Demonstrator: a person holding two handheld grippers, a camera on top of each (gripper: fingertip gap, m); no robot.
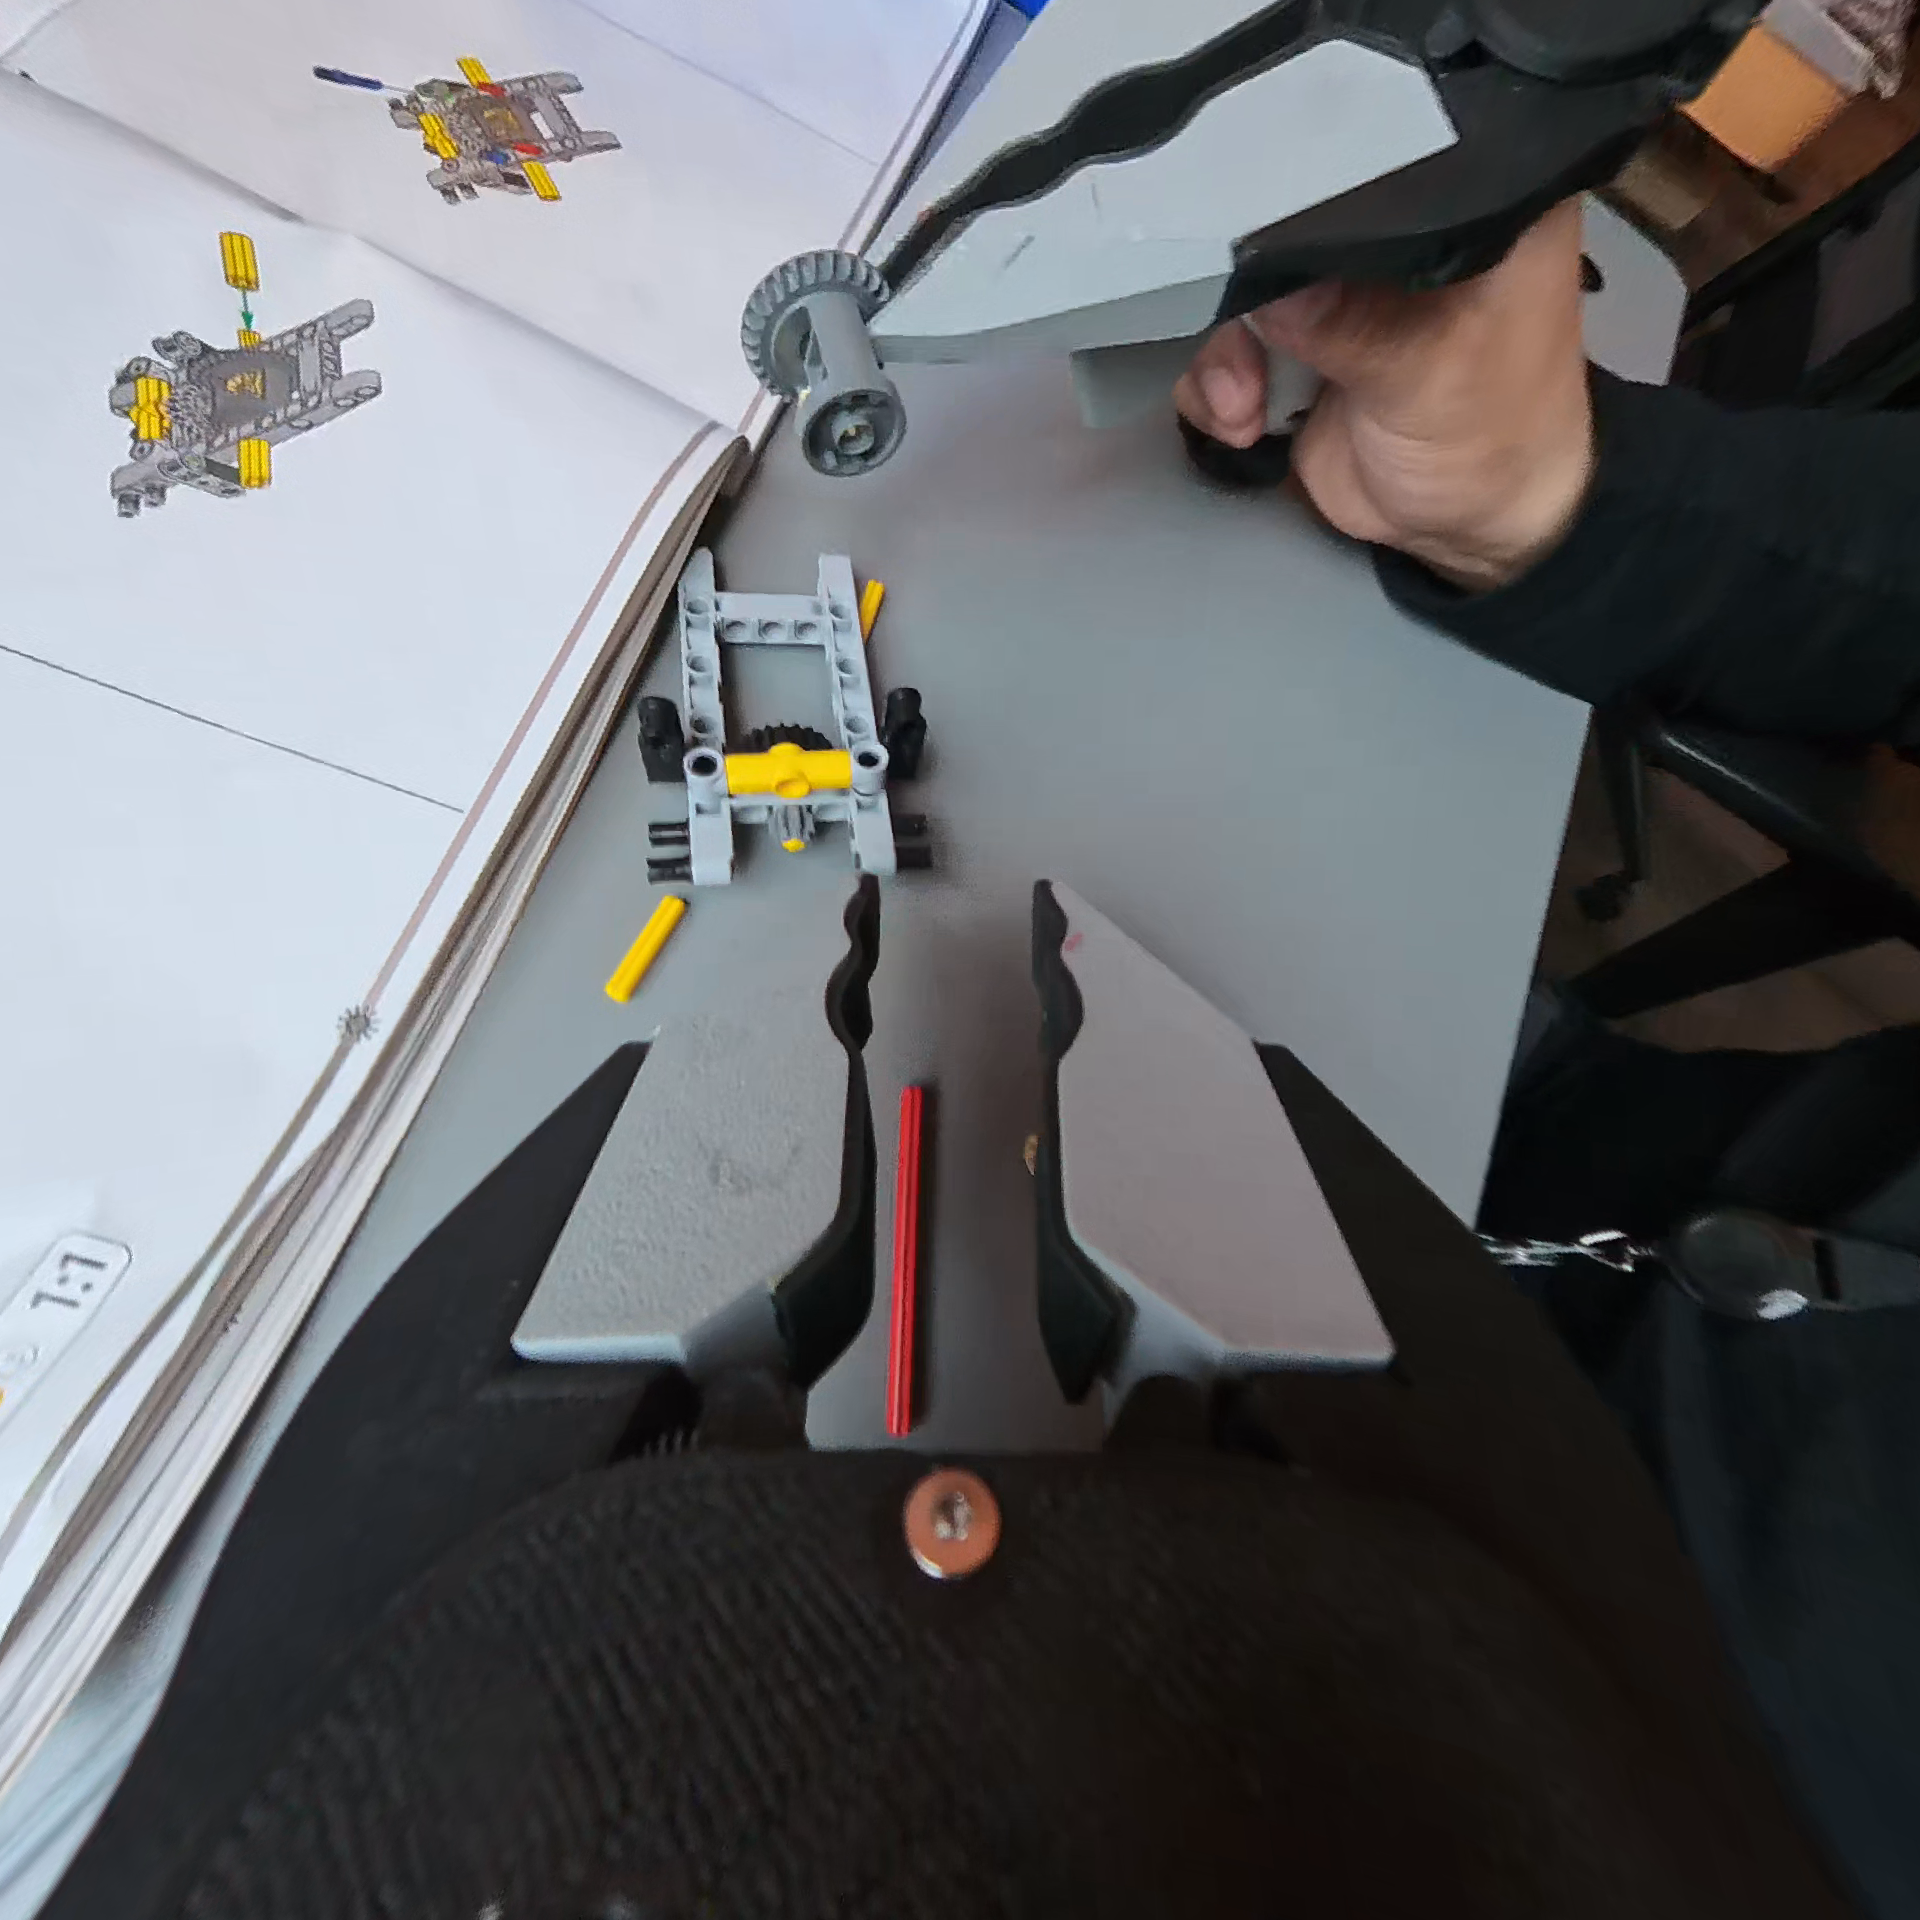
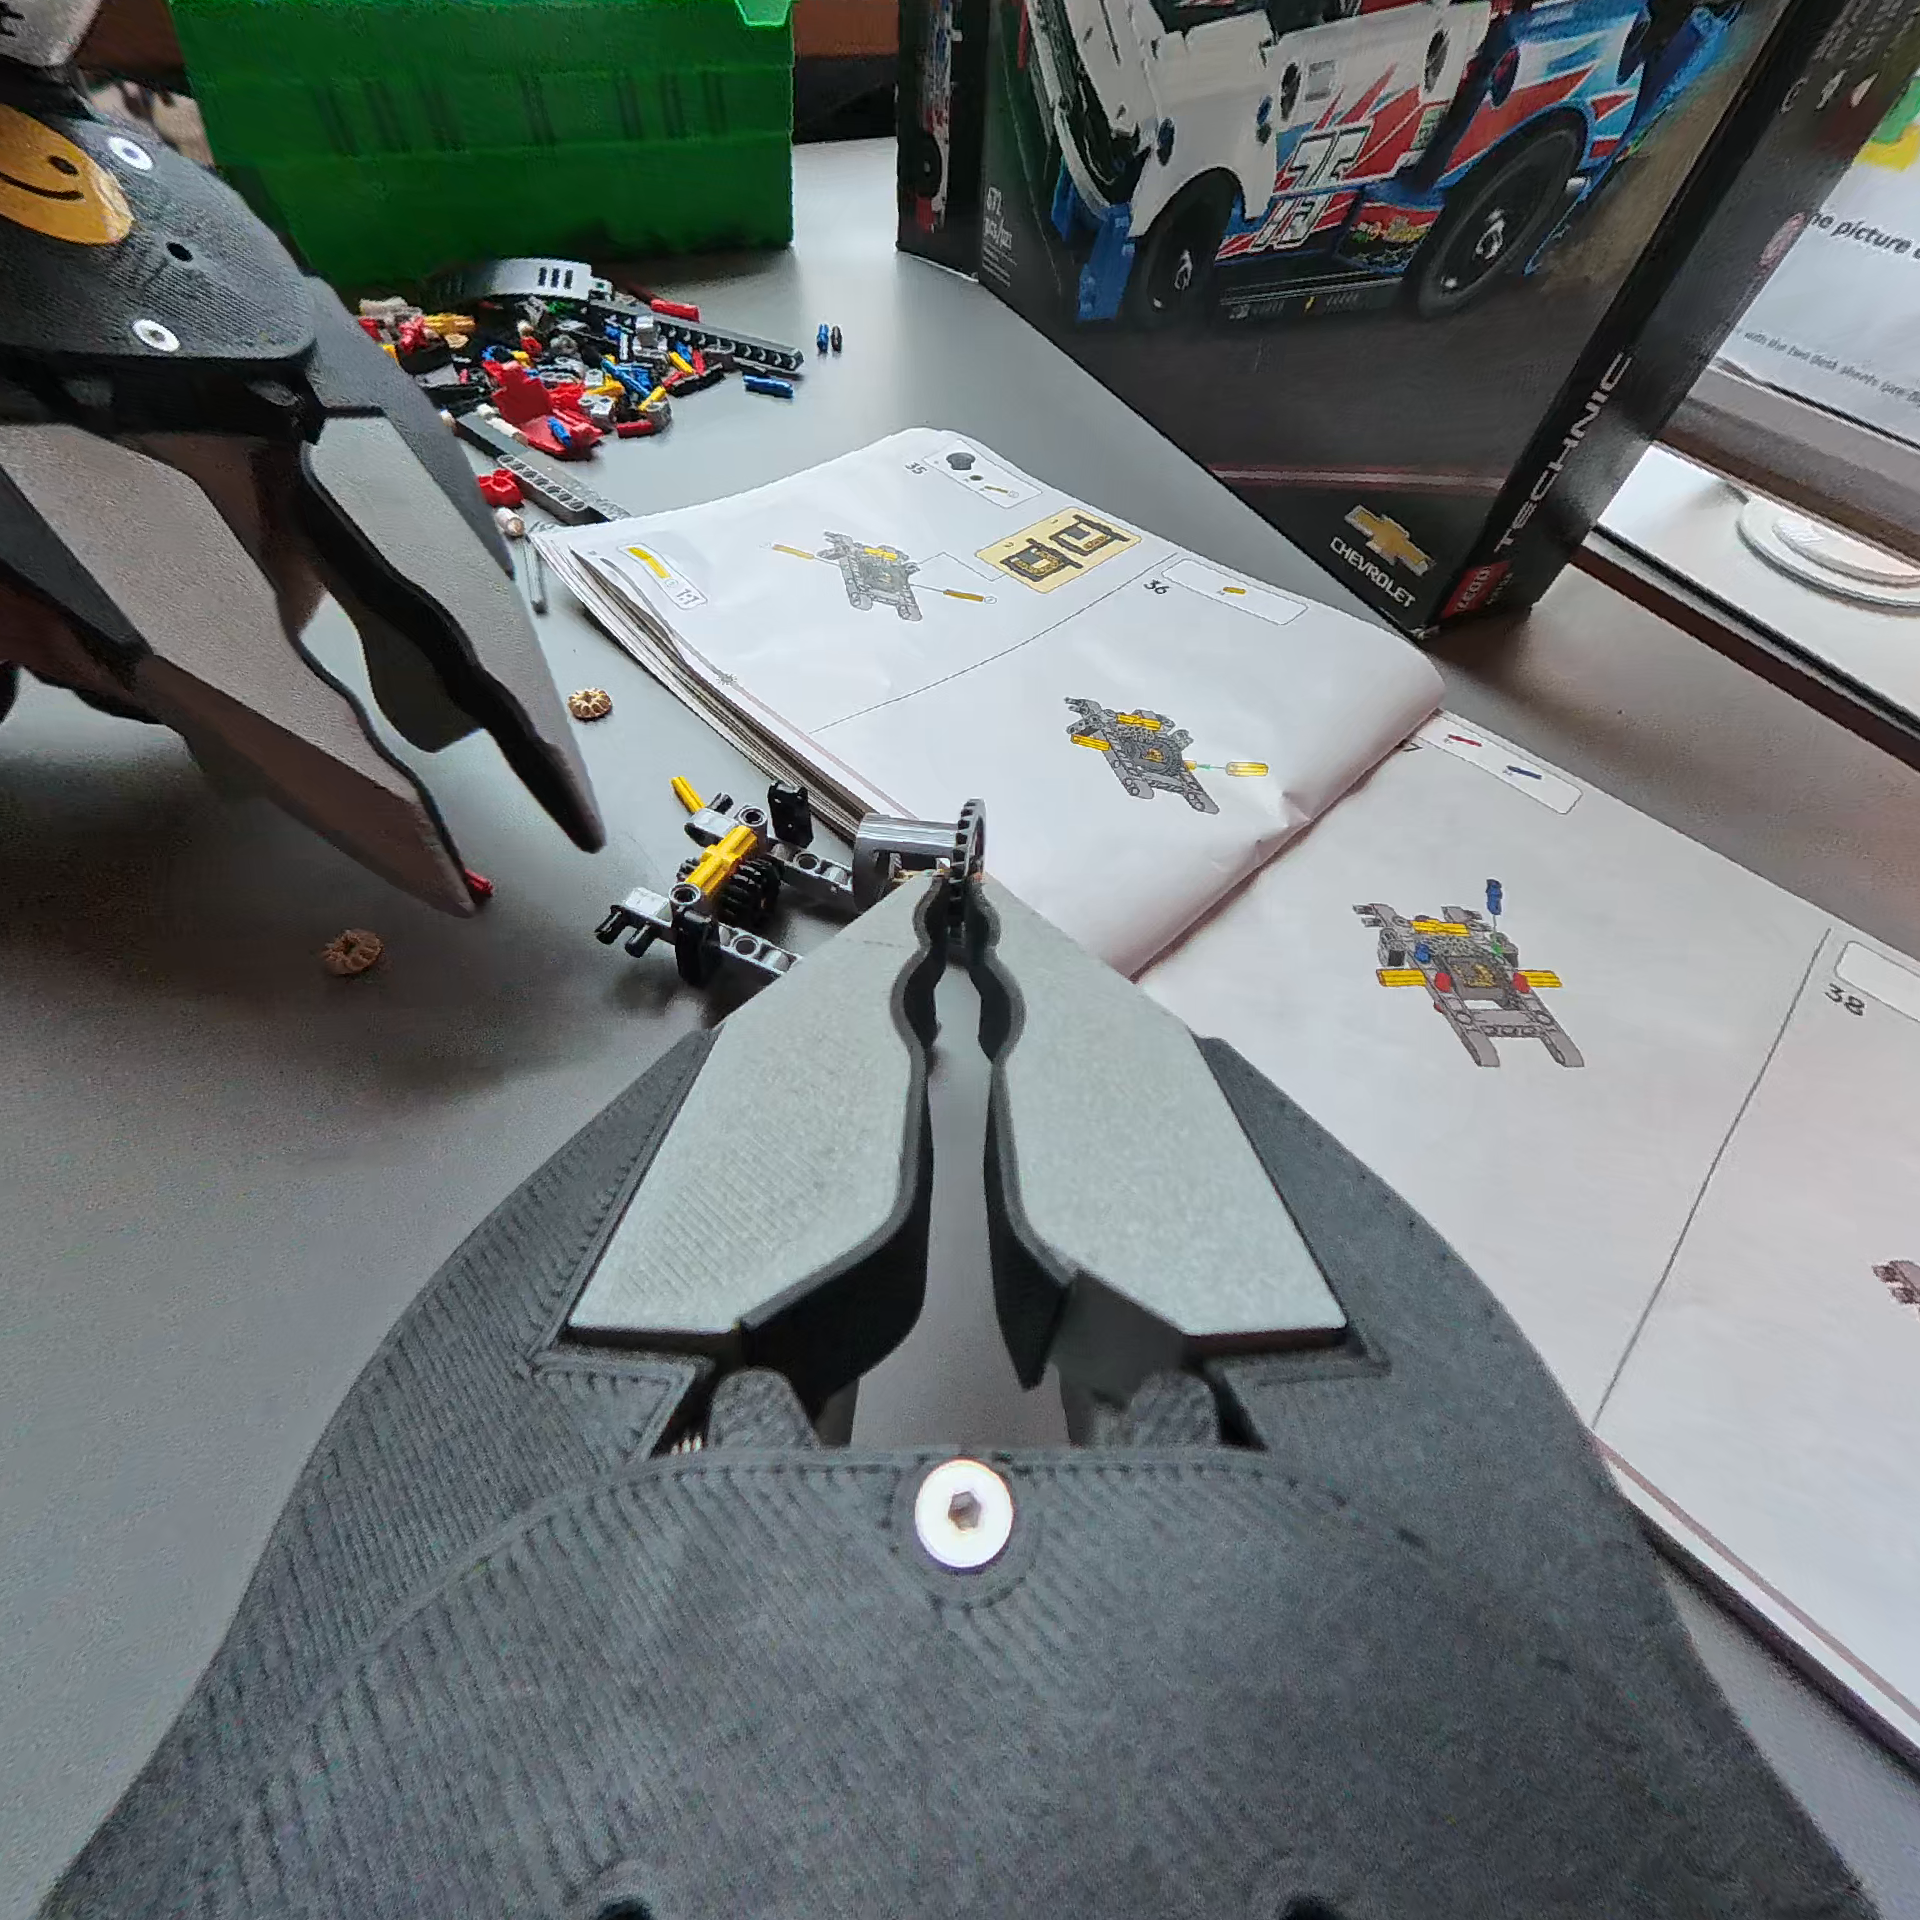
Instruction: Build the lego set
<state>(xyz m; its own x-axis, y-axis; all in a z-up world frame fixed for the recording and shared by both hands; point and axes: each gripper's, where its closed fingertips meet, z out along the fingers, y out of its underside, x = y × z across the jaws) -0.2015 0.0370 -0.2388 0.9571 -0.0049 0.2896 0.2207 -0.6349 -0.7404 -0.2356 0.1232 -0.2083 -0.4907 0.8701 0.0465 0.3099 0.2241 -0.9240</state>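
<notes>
My left gripper (image 1: 956, 904) is open and empty, low over the grey table. A red axle (image 1: 906, 1257) lies on the table between its fingers. Just past its fingertips lies the grey frame assembly (image 1: 779, 727) with a yellow connector and a black gear. My right gripper (image 2: 956, 914) is shut on a grey differential gear (image 2: 935, 842) and holds it above the table by the booklet's edge, beyond the frame (image 2: 727, 883). In the left wrist view the right gripper (image 1: 883, 307) and the gear (image 1: 821, 353) show at the upper middle. The left gripper (image 2: 530, 873) shows at the left of the right wrist view.
The open instruction booklet (image 2: 1039, 675) lies beside the frame. Two yellow axles (image 1: 646, 948) (image 1: 871, 608) lie by the frame. Two tan gears (image 2: 589, 704) (image 2: 353, 951) lie loose. A pile of parts (image 2: 561, 364), a green bin (image 2: 488, 125) and the set's box (image 2: 1351, 260) stand at the back. The tips of one gripper are about 10 cm away from the tips of the other.
</notes>
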